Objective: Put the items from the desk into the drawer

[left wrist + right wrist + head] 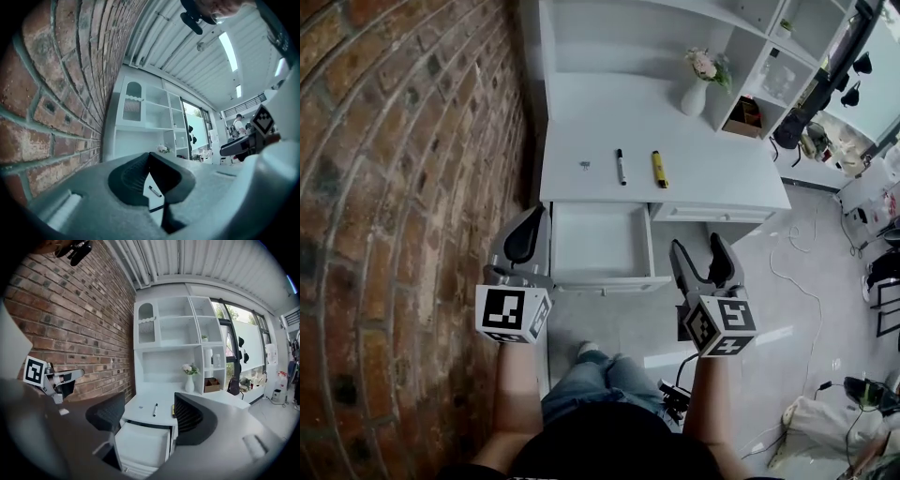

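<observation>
Plainly nothing has gone in yet: the black marker [621, 167], the yellow highlighter [659, 169] to its right and a small grey item [585, 165] to its left, too small to identify, all lie on the white desk [712, 178] near its front edge. Just below them the drawer [600, 242] stands pulled out and looks empty.

Both tools hang nearer than the drawer front, well apart from the items. The left gripper [534, 216] is beside the drawer's left side with its jaws closed tip to tip on nothing. The right gripper [697, 246] is off the drawer's right corner, its jaws spread wide with nothing between them.

I judge this to be the reach for the first pick. The right tool seems readier: it would pass over the open drawer, straddle the marker or highlighter across its thin barrel, and close low against the desk. The left would first need to open.

A vase of flowers [696, 94] stands far right on the desk; a brick wall [412, 187] runs along the left.
</observation>
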Action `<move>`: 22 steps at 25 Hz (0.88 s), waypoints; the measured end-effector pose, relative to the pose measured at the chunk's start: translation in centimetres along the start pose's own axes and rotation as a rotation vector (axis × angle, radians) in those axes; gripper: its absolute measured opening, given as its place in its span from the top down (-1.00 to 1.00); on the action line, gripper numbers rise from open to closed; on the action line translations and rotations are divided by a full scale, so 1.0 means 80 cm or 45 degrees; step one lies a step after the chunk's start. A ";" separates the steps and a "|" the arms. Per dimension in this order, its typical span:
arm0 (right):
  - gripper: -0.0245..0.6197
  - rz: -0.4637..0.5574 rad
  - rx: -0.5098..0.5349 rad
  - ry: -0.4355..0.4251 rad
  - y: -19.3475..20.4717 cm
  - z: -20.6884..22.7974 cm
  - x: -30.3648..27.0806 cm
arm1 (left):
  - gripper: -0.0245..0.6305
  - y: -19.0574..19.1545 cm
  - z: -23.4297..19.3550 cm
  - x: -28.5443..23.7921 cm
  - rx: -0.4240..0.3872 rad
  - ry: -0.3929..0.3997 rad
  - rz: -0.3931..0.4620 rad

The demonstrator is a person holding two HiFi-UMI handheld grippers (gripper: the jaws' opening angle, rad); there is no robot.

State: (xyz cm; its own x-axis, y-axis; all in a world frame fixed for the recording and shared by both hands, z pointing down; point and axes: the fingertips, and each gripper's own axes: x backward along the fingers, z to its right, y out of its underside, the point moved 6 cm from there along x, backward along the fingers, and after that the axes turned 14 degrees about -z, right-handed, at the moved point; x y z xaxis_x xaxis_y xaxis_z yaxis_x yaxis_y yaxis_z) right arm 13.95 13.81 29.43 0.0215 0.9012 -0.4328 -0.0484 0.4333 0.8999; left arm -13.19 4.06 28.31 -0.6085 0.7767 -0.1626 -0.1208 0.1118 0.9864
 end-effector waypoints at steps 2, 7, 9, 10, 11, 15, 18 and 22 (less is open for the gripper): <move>-0.10 -0.040 -0.004 0.000 0.001 0.000 -0.007 | 0.92 0.005 -0.006 -0.004 0.020 0.007 -0.015; -0.10 -0.052 0.022 0.022 -0.002 0.014 -0.024 | 0.92 0.011 -0.015 -0.024 0.042 0.004 -0.047; -0.09 -0.036 0.011 0.022 -0.003 0.022 -0.034 | 0.93 0.013 -0.019 -0.033 0.043 -0.006 -0.058; -0.09 -0.040 0.003 0.020 -0.003 0.027 -0.041 | 0.92 0.014 -0.021 -0.038 0.044 -0.013 -0.063; -0.08 -0.050 -0.002 0.018 -0.004 0.032 -0.049 | 0.92 0.015 -0.024 -0.044 0.045 -0.022 -0.068; -0.07 -0.098 0.001 0.004 -0.013 0.056 -0.085 | 0.92 0.009 -0.033 -0.074 0.044 -0.060 -0.086; -0.05 -0.123 -0.006 -0.012 -0.020 0.076 -0.116 | 0.92 0.003 -0.038 -0.101 0.033 -0.083 -0.094; -0.02 -0.167 -0.014 -0.028 -0.030 0.106 -0.166 | 0.92 -0.009 -0.047 -0.145 0.017 -0.117 -0.095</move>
State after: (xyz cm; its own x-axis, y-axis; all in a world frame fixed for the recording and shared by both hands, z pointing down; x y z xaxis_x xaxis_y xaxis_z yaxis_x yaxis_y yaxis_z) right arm 22.24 0.84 33.42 0.0501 0.8366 -0.5455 -0.0548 0.5477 0.8349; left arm -9.03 -7.37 29.42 -0.5237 0.8194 -0.2329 -0.1523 0.1789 0.9720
